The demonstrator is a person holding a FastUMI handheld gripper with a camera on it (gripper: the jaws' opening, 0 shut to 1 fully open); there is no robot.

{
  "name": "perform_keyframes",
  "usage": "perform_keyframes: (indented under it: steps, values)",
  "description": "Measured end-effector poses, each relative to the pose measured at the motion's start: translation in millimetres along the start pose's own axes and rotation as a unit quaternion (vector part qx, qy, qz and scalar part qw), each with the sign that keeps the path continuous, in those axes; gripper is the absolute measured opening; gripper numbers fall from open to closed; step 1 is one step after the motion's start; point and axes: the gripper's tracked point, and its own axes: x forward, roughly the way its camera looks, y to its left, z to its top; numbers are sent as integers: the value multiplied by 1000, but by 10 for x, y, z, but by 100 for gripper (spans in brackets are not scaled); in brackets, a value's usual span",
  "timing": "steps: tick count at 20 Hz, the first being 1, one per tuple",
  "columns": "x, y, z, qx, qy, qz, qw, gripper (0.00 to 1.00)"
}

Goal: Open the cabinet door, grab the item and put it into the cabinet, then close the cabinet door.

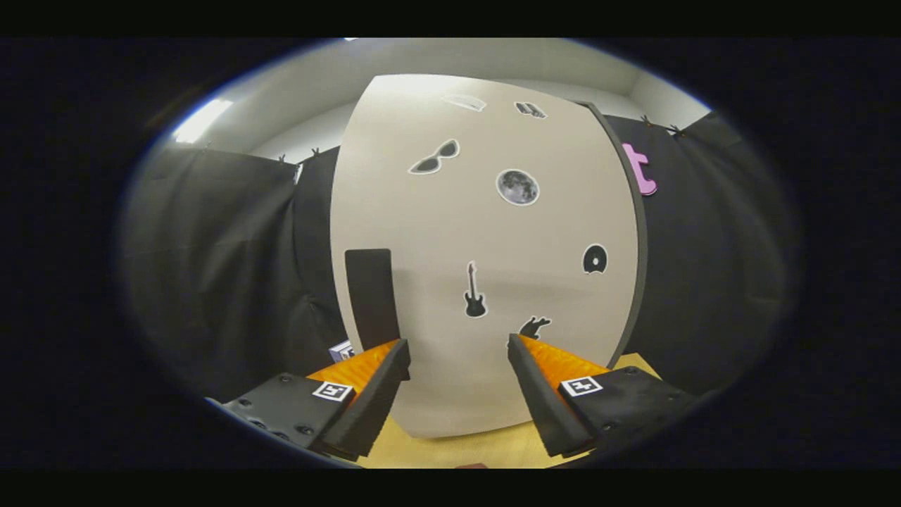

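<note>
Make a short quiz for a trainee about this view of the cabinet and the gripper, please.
1. True or false: the gripper holds an item between its fingers.
2. Which sticker on the cabinet door sits just ahead of the gap between the fingers? A) guitar sticker B) moon sticker C) sunglasses sticker
3. Fill in: the dark handle stands just beyond the ____ finger.

Key
1. False: the fingers are open, with nothing between them.
2. A.
3. Left.
</note>
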Motion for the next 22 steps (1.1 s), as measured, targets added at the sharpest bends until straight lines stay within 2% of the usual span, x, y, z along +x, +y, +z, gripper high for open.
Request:
perform_keyframes:
  steps: [8, 22]
  values:
    - [119, 82, -7, 11, 7, -7, 1000, 93]
    - [352, 91, 25, 9, 5, -56, 998, 93]
